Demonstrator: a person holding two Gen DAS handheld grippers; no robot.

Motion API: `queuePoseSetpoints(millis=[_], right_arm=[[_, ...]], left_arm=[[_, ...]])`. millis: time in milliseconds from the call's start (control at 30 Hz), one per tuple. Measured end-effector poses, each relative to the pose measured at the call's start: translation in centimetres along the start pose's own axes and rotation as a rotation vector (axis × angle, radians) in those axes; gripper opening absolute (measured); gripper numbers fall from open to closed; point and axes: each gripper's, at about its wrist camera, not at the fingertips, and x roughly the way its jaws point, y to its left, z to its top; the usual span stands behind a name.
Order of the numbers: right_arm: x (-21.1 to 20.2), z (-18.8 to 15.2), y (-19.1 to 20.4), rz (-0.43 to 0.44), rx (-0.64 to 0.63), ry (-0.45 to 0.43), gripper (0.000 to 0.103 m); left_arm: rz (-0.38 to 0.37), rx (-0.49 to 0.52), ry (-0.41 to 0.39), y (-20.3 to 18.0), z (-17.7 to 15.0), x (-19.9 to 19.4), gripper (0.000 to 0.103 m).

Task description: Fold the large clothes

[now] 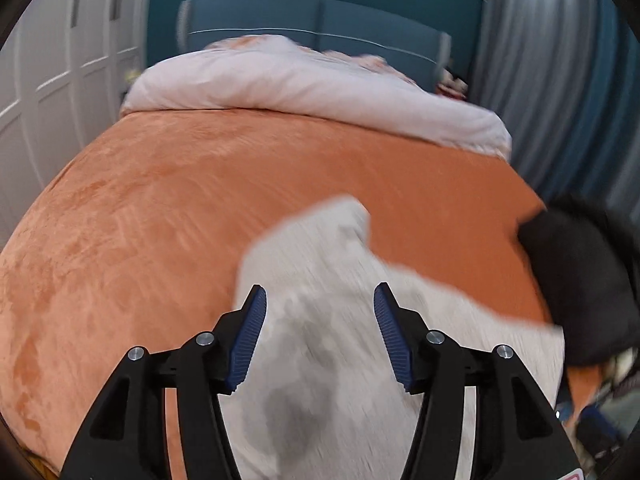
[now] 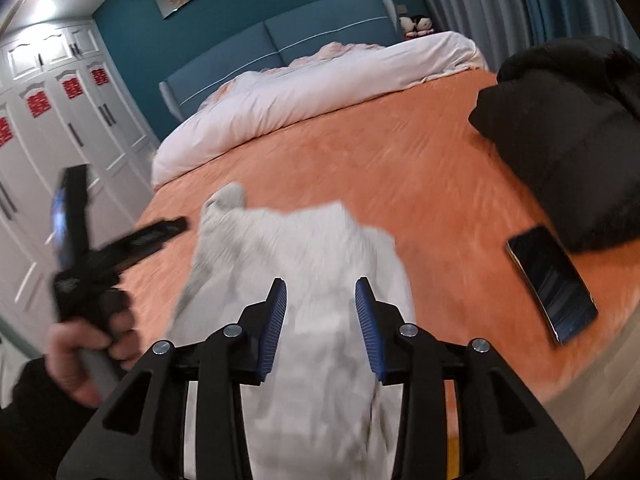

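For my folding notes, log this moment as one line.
left gripper: open, empty | right gripper: open, empty | white garment: lying bunched on orange bed | black garment, phone: alongside

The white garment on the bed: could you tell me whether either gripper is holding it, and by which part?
Neither: the left gripper and right gripper stand open above the white garment, pads clear.

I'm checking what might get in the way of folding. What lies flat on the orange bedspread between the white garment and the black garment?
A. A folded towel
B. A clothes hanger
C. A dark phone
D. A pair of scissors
C: a dark phone lies flat on the orange bedspread, between the white garment and the black garment.
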Motion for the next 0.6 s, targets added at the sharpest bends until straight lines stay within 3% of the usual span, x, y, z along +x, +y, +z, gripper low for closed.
queuePoseSetpoints(millis=[133, 300, 400, 600], right_arm=[[4.0, 0.2, 0.1, -0.027, 0.02, 0.011, 0.031], [9.1, -1.1, -1.8, -0.091, 0.048, 0.046, 0.026], [10.8, -2.3, -3.4, -0.112, 0.062, 0.058, 0.026], [12.5, -3.4, -5.0, -0.075, 0.093, 0.069, 0.027]], left_arm=[[0.019, -0.079, 0.059, 1.9, 2.6, 4.0, 0.054], [0.031, -0.055, 0.124, 0.9, 2.3, 9.3, 0.056], [0.014, -0.134, 0.221, 0.6, 1.8, 13.1, 0.058], [0.127, -0.05, 0.275, -1.1, -0.3, 17.2, 0.063]])
